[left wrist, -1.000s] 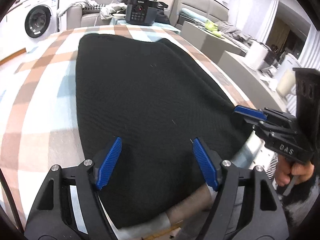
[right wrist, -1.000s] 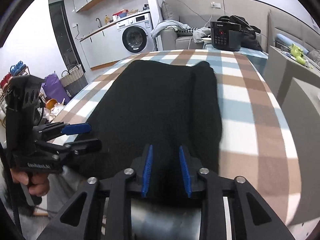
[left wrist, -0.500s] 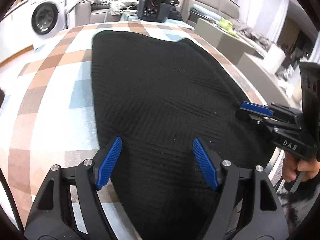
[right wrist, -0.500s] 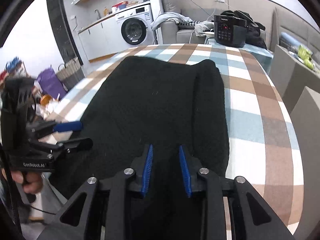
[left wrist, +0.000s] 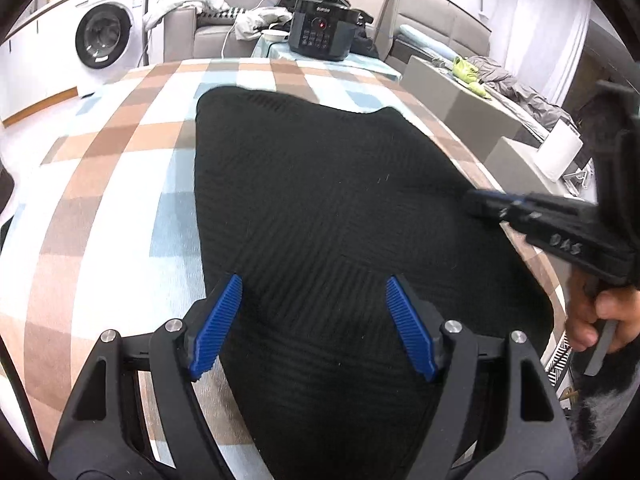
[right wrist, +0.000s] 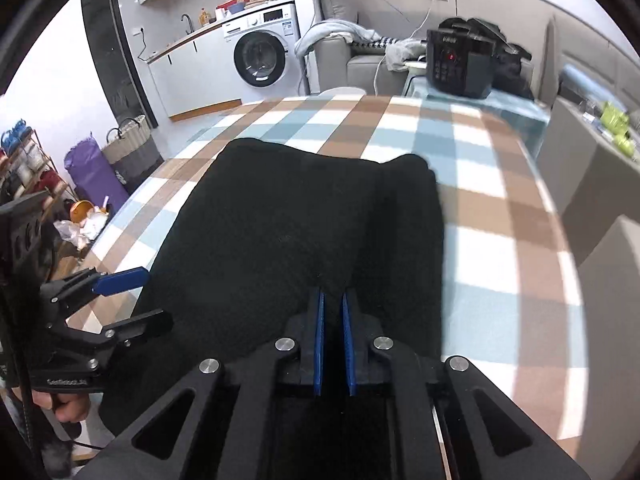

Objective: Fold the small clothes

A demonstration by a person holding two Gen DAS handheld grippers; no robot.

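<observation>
Folding starts from the near hem, so set both grips there first. Your knit [left wrist: 340,208] lies flat on the checked counter [left wrist: 100,200], its far edge toward the cooker [left wrist: 322,34] and its near hem running off the counter edge toward you. Your left tool [left wrist: 312,324] hangs over that hem with its pads [left wrist: 216,324] wide apart, holding nothing. Your right tool [right wrist: 333,336] has its pads nearly together over the hem — a narrow gap shows between them, and I cannot tell whether any cloth is caught in it.

To do this well, I'd bring the left tool down onto the hem level with the right one, pinch only the top layer, and lift both evenly toward the cooker so the fold line stays straight. The side strip on the right looks already doubled over; keep it from slipping out.

The hem itself is hidden under both tools, and black on black makes layers hard to read. From the left view the right tool is blurred — its tip seems to lie at the knit's right edge.
</observation>
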